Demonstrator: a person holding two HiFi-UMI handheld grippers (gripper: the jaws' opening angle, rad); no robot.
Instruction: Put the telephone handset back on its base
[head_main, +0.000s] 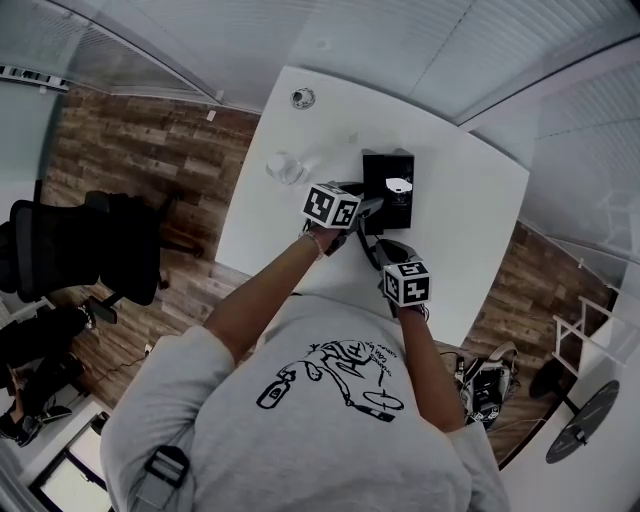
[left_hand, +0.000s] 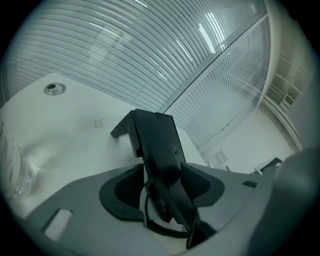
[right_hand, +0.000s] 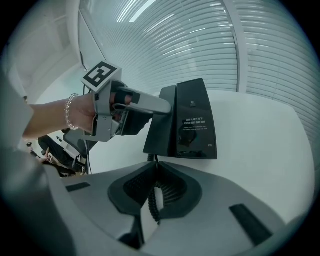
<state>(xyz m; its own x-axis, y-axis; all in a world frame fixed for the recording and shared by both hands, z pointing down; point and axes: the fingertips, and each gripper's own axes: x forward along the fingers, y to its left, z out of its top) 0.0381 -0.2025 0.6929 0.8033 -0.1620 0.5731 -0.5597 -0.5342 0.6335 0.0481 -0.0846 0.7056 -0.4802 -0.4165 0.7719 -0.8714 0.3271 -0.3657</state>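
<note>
Handset (left_hand: 157, 142) | left gripper (left_hand: 163, 172) clamps it beside base (right_hand: 197, 120) | right gripper (right_hand: 155, 167) pinches coiled cord (right_hand: 152, 202) | advice: align with cradle, lower squarely, leave cord slack

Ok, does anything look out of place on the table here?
The handset is off its base, clamped in the left gripper beside the base. Its coiled cord runs between the right gripper's closed jaws.
</note>
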